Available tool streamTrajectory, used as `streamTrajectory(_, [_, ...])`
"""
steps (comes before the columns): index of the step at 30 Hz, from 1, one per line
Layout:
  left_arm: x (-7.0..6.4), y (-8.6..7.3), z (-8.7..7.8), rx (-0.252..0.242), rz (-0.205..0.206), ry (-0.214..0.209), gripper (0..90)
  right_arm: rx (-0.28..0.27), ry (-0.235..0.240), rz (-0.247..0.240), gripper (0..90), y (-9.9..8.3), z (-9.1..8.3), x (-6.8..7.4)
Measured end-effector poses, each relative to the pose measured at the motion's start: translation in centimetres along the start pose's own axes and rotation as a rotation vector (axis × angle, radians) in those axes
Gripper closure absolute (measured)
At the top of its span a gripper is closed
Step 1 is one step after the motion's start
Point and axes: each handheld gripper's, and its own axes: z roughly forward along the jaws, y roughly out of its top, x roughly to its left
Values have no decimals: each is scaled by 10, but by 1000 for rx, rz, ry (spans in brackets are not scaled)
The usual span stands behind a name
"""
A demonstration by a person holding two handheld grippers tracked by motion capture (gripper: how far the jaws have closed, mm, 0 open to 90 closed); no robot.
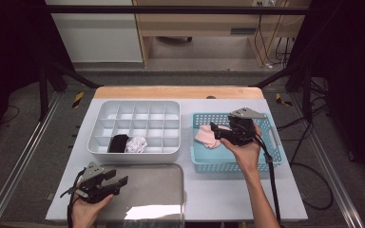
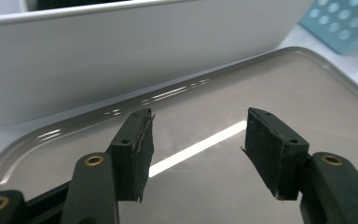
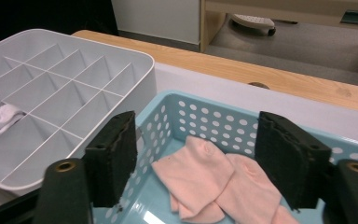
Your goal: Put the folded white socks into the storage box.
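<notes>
A pair of pink socks [image 1: 207, 136] [image 3: 219, 184] lies in the left part of a blue perforated basket [image 1: 273, 151] [image 3: 200, 122]. Just above them my right gripper [image 1: 215, 130] [image 3: 198, 161] hangs open, jaws wide on either side of the socks and not touching them. A white divided organiser [image 1: 134, 128] [image 3: 70, 79] holds a black sock [image 1: 119, 143] and a white sock [image 1: 136, 144] in neighbouring front compartments. At the near left my left gripper [image 1: 121, 182] [image 2: 196, 149] is open and empty, low over a clear grey lid [image 1: 152, 190] [image 2: 261, 88].
The organiser's white front wall [image 2: 121, 56] stands close ahead of the left gripper. A wooden table edge [image 1: 178, 91] [image 3: 270, 74] runs along the back. Bare white tabletop [image 1: 228, 194] lies in front of the basket.
</notes>
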Motion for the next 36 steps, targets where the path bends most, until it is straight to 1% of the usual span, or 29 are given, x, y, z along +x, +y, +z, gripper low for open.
streamTrajectory(3, [3,-1,-1,-22,-1,13,412,5,-5,10,336,2,8,-1])
streamTrajectory(4, [4,-1,-2,-18,-1,16,412,10,-14,13,351,2,11,-2])
streamTrajectory(7, [6,-1,-3,-15,-20,27,403,29,-28,22,368,2,21,-6])
streamTrajectory(9, [7,-1,-3,-9,-19,34,395,41,-38,25,389,1,27,-8])
streamTrajectory(14, [6,-2,-2,1,-30,33,398,83,-59,22,410,-3,43,-12])
streamTrajectory(17, [7,-3,-2,-6,-39,18,404,109,-65,19,410,-6,51,-14])
streamTrajectory(19, [7,-3,-2,-10,-32,10,405,132,-67,19,400,-9,57,-13])
streamTrajectory(22, [5,-3,-2,-12,-17,18,406,164,-56,20,384,-14,66,-12])
streamTrajectory(24, [4,-3,-2,-13,-20,18,406,182,-46,27,383,-17,71,-12])
streamTrajectory(26, [4,-4,-2,-7,-14,16,406,201,-62,24,389,-19,75,-12])
streamTrajectory(29, [3,-4,-2,-10,-10,20,408,228,-87,24,413,-21,80,-18])
streamTrajectory(30, [4,-3,-3,-11,-8,20,409,236,-97,16,426,-22,81,-21])
streamTrajectory(33, [5,-3,-3,-12,-13,22,411,257,-108,17,444,-26,82,-28])
streamTrajectory(36, [5,-4,-2,-9,-12,23,414,289,-122,37,447,-31,82,-35])
